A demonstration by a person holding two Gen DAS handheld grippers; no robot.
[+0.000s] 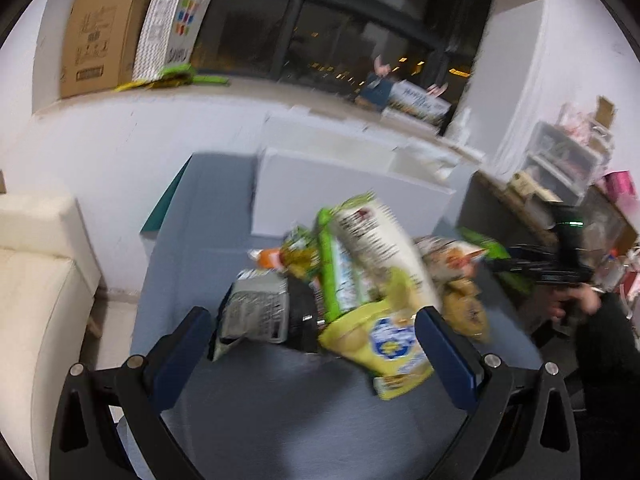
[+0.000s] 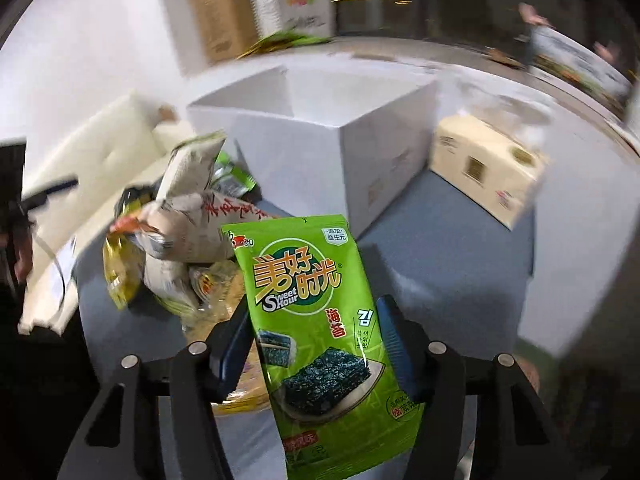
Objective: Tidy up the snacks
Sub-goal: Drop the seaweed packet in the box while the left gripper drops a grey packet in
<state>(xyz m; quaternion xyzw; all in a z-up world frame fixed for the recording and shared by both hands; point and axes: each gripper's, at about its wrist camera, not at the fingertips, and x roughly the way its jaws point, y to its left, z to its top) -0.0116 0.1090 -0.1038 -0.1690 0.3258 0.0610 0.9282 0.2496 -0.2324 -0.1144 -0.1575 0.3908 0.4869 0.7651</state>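
Note:
A pile of snack packets [image 1: 360, 280] lies on the grey table [image 1: 240, 400], in front of a white open box [image 1: 352, 200]. My left gripper [image 1: 312, 320] is open, its jaws wide apart on either side of the near edge of the pile, with a yellow packet [image 1: 384, 344] beside its right finger. My right gripper [image 2: 312, 344] is shut on a green seaweed packet [image 2: 316, 336], held upright above the table. The pile [image 2: 184, 240] and the white box [image 2: 340, 136] lie beyond it. The right gripper also shows in the left wrist view [image 1: 560, 264].
A cream carton [image 2: 484, 168] stands right of the white box. A cream sofa [image 1: 36, 280] is at the left. A cardboard box [image 1: 104, 36] and a paper bag [image 1: 176, 24] stand on the window ledge. Clear drawers [image 1: 560, 160] stand at the right.

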